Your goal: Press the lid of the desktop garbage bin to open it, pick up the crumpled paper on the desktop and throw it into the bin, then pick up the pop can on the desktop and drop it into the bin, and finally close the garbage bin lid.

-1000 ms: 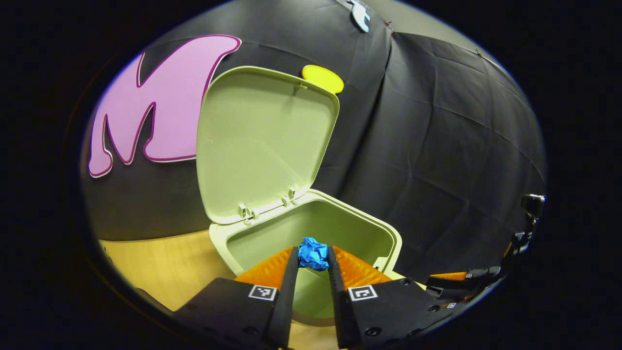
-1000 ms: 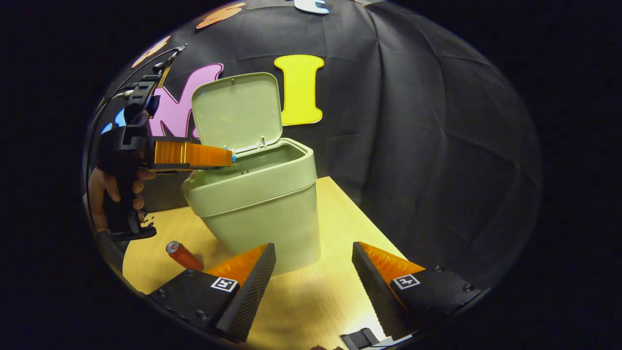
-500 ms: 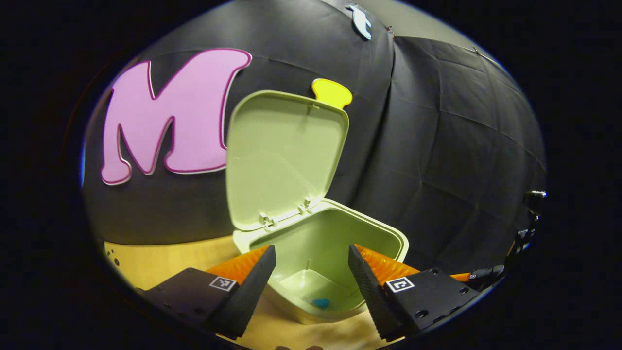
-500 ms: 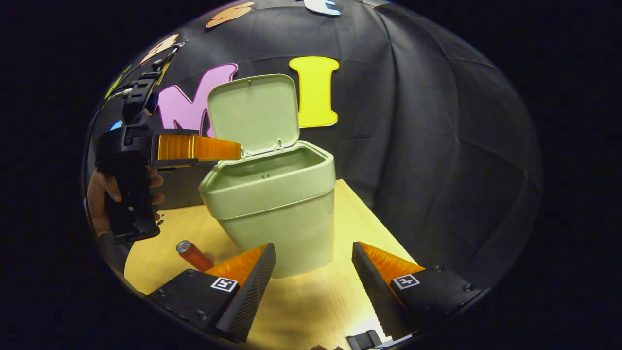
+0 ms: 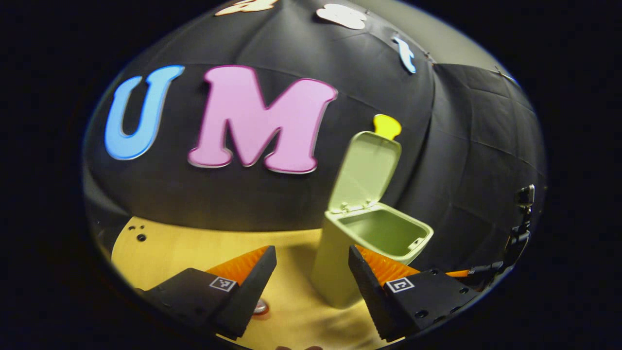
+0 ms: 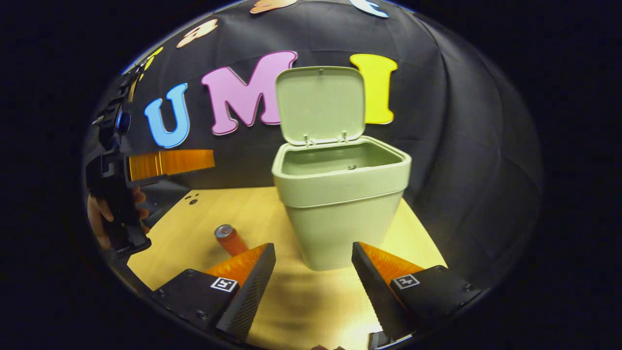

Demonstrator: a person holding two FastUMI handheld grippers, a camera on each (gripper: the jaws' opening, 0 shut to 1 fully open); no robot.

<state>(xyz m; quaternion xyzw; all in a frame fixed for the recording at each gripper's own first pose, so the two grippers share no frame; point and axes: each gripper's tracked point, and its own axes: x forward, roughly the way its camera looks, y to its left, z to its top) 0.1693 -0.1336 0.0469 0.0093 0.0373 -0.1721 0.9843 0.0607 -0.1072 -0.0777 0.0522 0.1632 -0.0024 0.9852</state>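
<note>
My left tongs (image 5: 312,252) are spread wide with nothing between the fingers, held above the tabletop (image 5: 194,248). My right tongs (image 6: 313,248) gape the same way, empty, pointing at the front of the garbage bin (image 6: 340,214). The right gripper view gives me the bin square on, its lid (image 6: 320,104) standing upright at the back, and the whole pop can (image 6: 231,239) lying on its side on the tabletop to the bin's left, well apart from it, long axis running toward the camera with its top end facing away. My left gripper view catches just a rim of that can (image 5: 261,306) beside my left finger, and sees the bin (image 5: 359,243) from its side, mouth open. I cannot make out the crumpled paper.
</note>
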